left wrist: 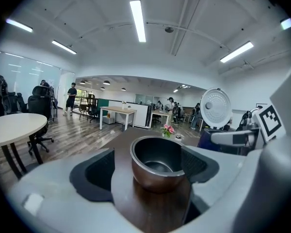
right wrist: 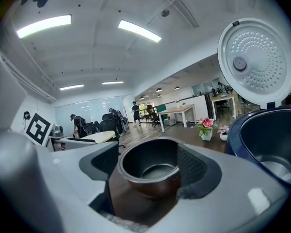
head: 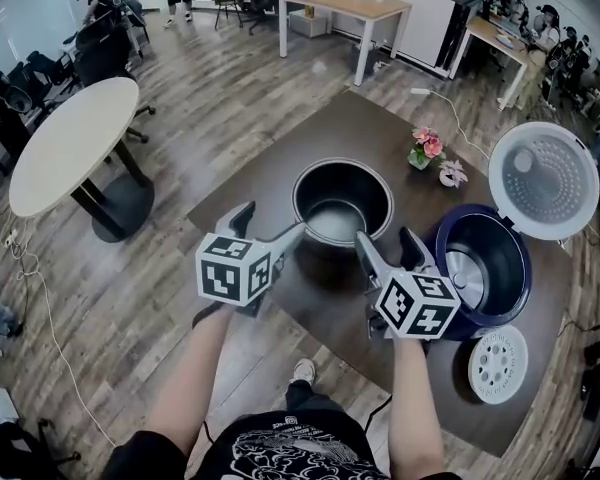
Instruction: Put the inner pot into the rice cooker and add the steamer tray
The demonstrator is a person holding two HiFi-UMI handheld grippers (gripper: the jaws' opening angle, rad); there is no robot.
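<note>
The dark inner pot (head: 342, 203) stands empty and upright on the brown table (head: 380, 128). To its right is the navy rice cooker (head: 485, 258), with its white lid (head: 543, 180) raised. A white steamer tray (head: 497, 364) lies flat near the table's front right. My left gripper (head: 270, 226) is open at the pot's near left. My right gripper (head: 388, 243) is open at the pot's near right, beside the cooker. In the left gripper view the pot (left wrist: 157, 171) shows between the spread jaws. In the right gripper view the pot (right wrist: 150, 178) does too, with the cooker (right wrist: 266, 140) at right.
A small vase of pink flowers (head: 425, 148) and a second small pot (head: 450, 173) stand behind the cooker. A round white table (head: 70, 143) stands on the wooden floor at left. Office chairs, desks and people are in the background. My shoe shows below the table's near edge.
</note>
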